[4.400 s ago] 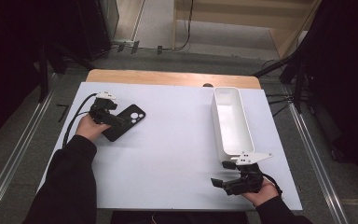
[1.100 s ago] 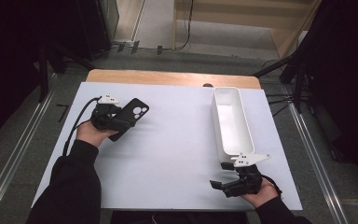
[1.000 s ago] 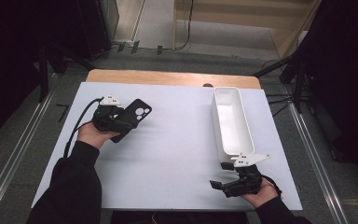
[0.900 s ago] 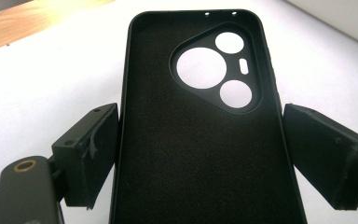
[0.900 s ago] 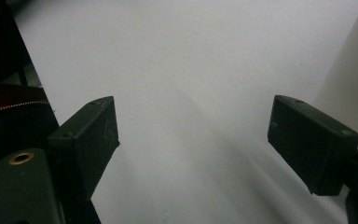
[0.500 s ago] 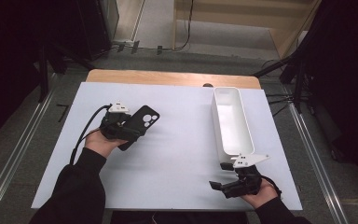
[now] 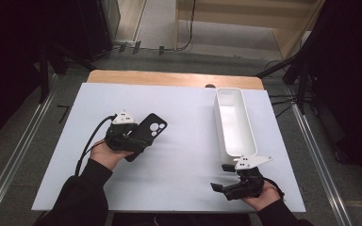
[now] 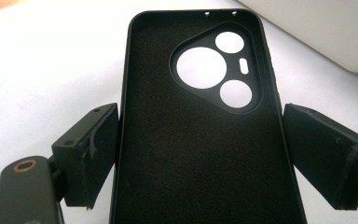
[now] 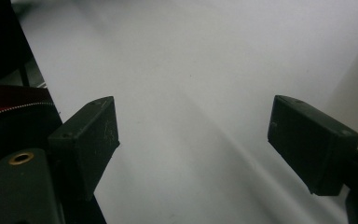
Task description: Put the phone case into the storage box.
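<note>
Gripping the case (image 8: 205,140) by its long sides in the left tongs (image 7: 139,141), well left of the bin (image 7: 235,125), long axis pointing toward it, right tongs (image 7: 224,188) released and idle just below the bin's near end.

black sleeves (image 7: 82,197), black grippers with grey three-cornered plates (image 7: 123,117) and cables.

Two black jaws of the right gripper (image 9: 193,149) standing wide apart with nothing between them, above a bare white tabletop (image 9: 191,70), with a dark edge and a strip of red with a zip (image 9: 9,109) at left.
</note>
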{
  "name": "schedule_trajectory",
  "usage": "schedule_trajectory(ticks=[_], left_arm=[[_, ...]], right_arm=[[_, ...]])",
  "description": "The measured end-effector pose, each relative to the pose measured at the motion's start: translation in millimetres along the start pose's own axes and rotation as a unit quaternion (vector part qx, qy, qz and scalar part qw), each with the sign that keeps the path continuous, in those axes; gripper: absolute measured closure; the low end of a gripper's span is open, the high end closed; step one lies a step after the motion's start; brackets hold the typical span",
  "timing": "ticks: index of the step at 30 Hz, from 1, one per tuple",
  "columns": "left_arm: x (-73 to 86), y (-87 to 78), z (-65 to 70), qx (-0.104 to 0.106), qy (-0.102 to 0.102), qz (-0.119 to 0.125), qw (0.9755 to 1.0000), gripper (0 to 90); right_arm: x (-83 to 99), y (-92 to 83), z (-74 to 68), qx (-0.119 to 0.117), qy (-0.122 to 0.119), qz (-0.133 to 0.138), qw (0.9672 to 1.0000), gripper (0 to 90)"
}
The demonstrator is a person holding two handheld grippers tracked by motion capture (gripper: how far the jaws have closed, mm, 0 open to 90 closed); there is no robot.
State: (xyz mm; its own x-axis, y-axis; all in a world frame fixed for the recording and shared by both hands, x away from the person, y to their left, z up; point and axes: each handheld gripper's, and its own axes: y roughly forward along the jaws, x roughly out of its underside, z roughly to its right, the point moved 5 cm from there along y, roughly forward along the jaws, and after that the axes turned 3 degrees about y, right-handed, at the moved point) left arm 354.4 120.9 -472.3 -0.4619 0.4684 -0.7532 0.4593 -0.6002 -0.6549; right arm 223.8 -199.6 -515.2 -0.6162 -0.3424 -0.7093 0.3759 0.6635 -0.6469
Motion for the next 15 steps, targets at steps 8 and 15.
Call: schedule_trajectory(ticks=[8, 15], left_arm=[[7.1, 0.0, 9.9, -0.006, -0.022, 0.024, 0.9995, 13.3], [12.8, -3.6, 18.1, -0.013, -0.04, 0.043, 0.9982, 13.3]], right_arm=[[-4.4, 0.7, -7.1, 0.001, -0.012, 0.004, 0.9999, 14.7], [-11.1, 0.9, -14.5, -0.005, -0.003, 0.014, 0.9999, 14.7]])
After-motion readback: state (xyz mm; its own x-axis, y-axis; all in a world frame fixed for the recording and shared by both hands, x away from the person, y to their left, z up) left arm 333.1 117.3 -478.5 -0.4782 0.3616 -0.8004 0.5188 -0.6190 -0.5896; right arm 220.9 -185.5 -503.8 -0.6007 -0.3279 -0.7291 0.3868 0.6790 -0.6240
